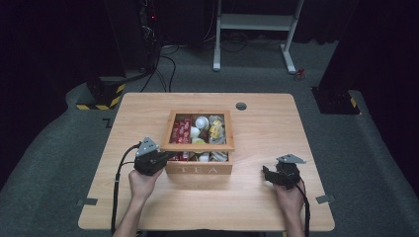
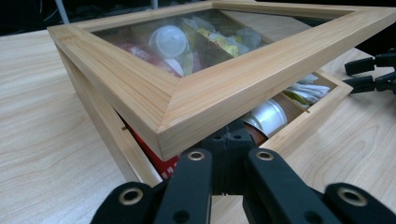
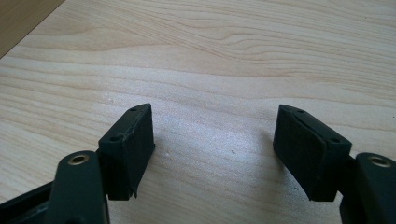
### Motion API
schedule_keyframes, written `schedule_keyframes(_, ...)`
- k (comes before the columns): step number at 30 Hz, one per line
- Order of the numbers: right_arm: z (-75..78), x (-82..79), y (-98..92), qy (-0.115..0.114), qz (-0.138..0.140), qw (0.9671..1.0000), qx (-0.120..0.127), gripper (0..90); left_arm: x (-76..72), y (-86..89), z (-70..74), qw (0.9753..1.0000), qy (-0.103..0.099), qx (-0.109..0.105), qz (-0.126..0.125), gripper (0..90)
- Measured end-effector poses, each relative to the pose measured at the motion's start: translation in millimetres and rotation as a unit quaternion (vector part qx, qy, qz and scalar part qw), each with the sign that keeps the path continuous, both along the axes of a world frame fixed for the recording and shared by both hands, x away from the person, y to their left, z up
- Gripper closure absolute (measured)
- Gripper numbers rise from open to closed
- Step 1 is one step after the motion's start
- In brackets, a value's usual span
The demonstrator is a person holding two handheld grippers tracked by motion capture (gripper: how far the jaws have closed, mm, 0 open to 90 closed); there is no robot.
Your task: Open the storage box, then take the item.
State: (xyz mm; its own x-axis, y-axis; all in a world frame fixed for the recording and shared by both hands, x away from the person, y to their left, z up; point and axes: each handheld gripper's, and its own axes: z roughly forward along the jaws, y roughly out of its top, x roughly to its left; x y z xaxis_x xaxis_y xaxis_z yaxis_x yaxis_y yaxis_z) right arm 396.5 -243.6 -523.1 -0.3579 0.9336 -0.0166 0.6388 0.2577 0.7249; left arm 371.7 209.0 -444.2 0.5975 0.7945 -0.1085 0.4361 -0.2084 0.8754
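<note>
My left claw (image 1: 165, 157) sits at the near left corner of the wooden tea box (image 1: 199, 169), right up against its glass-paned lid (image 1: 197, 146), which is tilted up at the front so the sachets and small white pots inside show beneath it. My right claw (image 1: 269, 175) hovers well apart over bare tabletop (image 1: 257, 123) (its jaws spread wide). The box stands mid-tabletop, with a small round grey cap (image 1: 241, 106) behind it.
</note>
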Motion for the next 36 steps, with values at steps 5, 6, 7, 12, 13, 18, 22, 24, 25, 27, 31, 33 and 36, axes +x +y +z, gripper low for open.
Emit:
schedule_keyframes(5, 0.0, 0.0, 0.0, 0.000, 0.000, 1.0000, 0.000, 28.9, 1.2, -0.5, 1.8, 1.0000, -0.006, -0.007, 0.002, 90.0)
schedule_keyframes(6, 0.0, 0.0, 0.0, 0.000, 0.000, 1.0000, 0.000, 28.9, 1.3, -0.5, 1.9, 0.9999, -0.007, -0.009, 0.002, 90.0)
schedule_keyframes(7, 0.0, -0.1, 0.0, 0.000, 0.000, 1.0000, 0.000, 28.9, 1.3, -0.4, 2.1, 0.9999, -0.008, -0.010, 0.001, 90.0)
schedule_keyframes(12, 0.1, 0.0, 0.1, 0.001, -0.001, 1.0000, 0.001, 28.9, 2.3, -0.6, 5.6, 1.0000, -0.008, -0.005, 0.001, 90.0)
schedule_keyframes(13, 0.1, -0.1, 0.1, 0.000, -0.001, 1.0000, 0.000, 28.9, 2.4, -1.0, 6.1, 0.9999, -0.010, -0.004, 0.002, 90.0)
schedule_keyframes(18, 0.2, 0.1, 0.2, 0.001, 0.000, 1.0000, 0.001, 28.9, 3.7, -1.0, 9.2, 1.0000, -0.008, -0.003, 0.000, 90.0)
schedule_keyframes(22, 0.3, -0.2, 0.4, 0.003, -0.001, 1.0000, 0.001, 28.5, 6.4, 0.6, 13.7, 0.9999, -0.007, -0.010, -0.004, 90.0)
schedule_keyframes(24, 0.3, -0.1, 0.3, 0.003, -0.001, 1.0000, 0.001, 28.3, 7.0, 0.3, 15.4, 0.9999, -0.009, -0.009, -0.003, 90.0)
schedule_keyframes(25, 0.2, 0.1, 0.4, 0.003, 0.002, 1.0000, 0.001, 26.9, 7.5, 0.3, 16.2, 0.9999, -0.010, -0.009, -0.004, 90.0)
schedule_keyframes(27, 0.2, 0.2, 0.7, 0.004, 0.004, 1.0000, 0.000, 25.7, 8.3, 0.1, 18.1, 0.9999, -0.011, -0.008, -0.004, 90.0)
schedule_keyframes(31, 0.1, 0.4, 0.5, 0.005, 0.009, 0.9999, 0.000, 25.0, 11.0, -0.6, 24.3, 0.9999, -0.014, -0.006, -0.005, 90.0)
schedule_keyframes(33, 0.1, 0.5, 0.5, 0.005, 0.009, 0.9999, 0.000, 25.0, 11.3, -0.8, 25.0, 0.9999, -0.013, -0.009, -0.005, 90.0)
schedule_keyframes(36, 0.2, 0.5, 0.4, 0.006, 0.010, 0.9999, 0.000, 25.0, 12.6, -0.8, 26.5, 0.9998, -0.016, -0.011, -0.006, 90.0)
